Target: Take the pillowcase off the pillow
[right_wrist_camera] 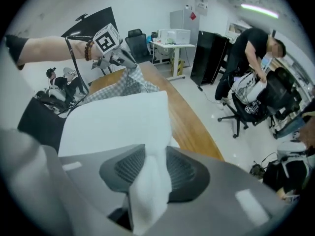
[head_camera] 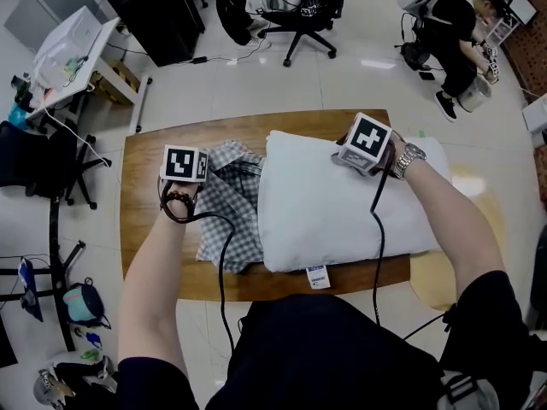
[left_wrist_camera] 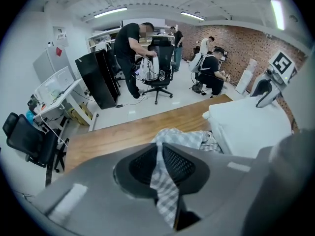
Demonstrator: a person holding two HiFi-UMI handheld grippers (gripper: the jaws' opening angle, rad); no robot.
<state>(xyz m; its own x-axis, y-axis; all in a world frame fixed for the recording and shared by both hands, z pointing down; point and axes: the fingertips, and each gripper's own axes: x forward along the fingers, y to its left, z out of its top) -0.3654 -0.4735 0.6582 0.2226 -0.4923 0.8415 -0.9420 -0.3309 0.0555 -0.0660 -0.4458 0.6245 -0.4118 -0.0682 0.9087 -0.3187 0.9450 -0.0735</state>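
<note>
On the left, the left gripper (left_wrist_camera: pixel 160 156) is pinching a fold of the checked pillowcase (head_camera: pixel 224 207), its jaws nearly together with the cloth running up between them. The pillowcase is lying bunched on the wooden table (head_camera: pixel 149 237), trailing from that gripper rightward to the pillow's left edge. The white pillow (head_camera: pixel 329 207) is lying bare across the middle of the table. Over near its far right corner, the right gripper (right_wrist_camera: pixel 150 168) is clamping a ridge of the pillow, jaws a little apart around the white fabric.
</note>
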